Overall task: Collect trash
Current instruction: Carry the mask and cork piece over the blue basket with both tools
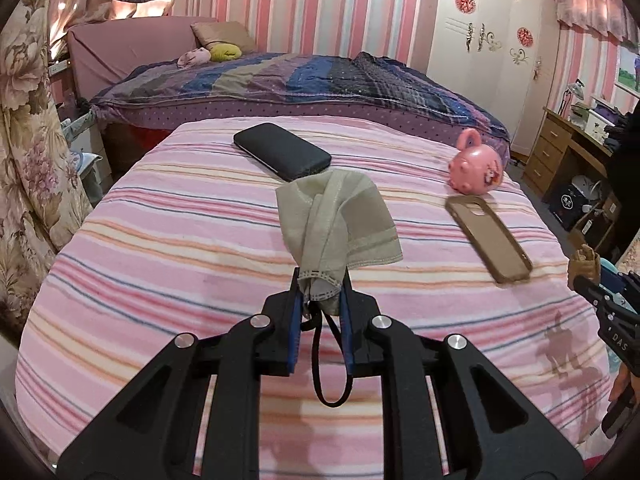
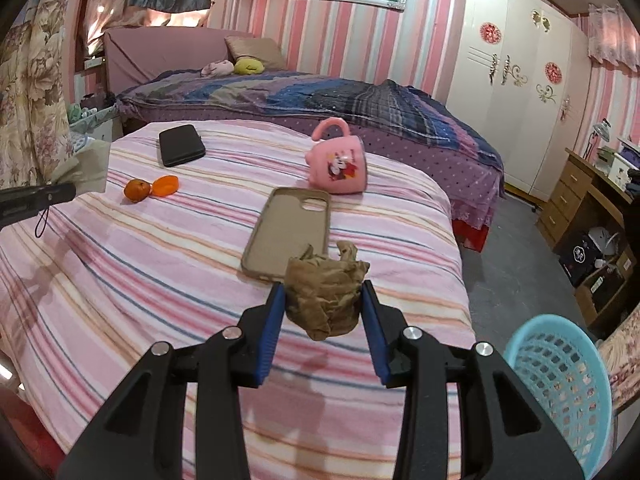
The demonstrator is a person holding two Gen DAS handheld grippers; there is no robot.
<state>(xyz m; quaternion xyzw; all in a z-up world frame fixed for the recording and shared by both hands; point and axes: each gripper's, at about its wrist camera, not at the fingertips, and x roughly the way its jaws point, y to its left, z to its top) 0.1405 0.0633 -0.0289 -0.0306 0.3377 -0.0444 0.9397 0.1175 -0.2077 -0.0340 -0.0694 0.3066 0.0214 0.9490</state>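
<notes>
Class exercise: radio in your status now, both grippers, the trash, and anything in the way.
Left gripper shut on used beige face mask. Right gripper shut on crumpled brown paper wad. Blue plastic mesh basket lower right, path clear.

A: so what am I counting on the striped bed here?

B: I'm seeing one black case, one pink mug lying on its side, and one tan phone cover.

A: any fruit bits?

B: two orange pieces, a roundish one and a peel-looking one, sitting just beside each other.

A: and the trash?

B: two items are showing up: one pale cloth-like mask and one crumpled brown paper wad. Plus one blue basket is peeking in at the edge.
</notes>
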